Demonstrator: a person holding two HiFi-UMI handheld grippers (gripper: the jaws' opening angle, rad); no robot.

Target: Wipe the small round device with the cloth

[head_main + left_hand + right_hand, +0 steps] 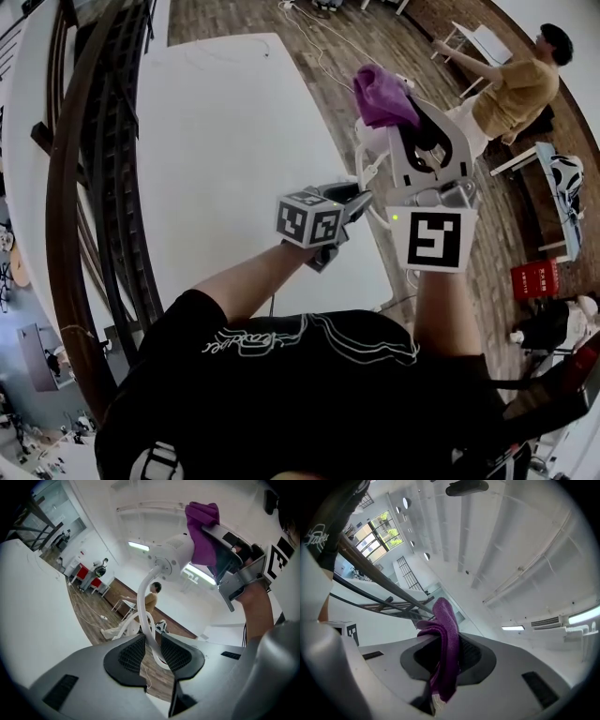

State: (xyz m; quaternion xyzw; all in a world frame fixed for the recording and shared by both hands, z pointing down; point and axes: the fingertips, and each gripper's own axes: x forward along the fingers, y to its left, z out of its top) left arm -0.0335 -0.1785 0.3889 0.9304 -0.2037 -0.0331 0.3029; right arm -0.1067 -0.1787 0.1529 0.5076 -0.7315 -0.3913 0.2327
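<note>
The small round device is white, with a bent white stem running down from it. My left gripper is shut on that stem and holds the device up in the air. In the head view the left gripper sits just off the table's right edge, and the device shows partly behind the right gripper. My right gripper is shut on a purple cloth. The cloth lies against the top of the round head. In the right gripper view the cloth hangs folded between the right gripper's pads.
A white table lies to the left, a dark curved railing beyond it. Cables trail over the wooden floor. A person in a yellow shirt sits at the back right, and a red crate stands at the right.
</note>
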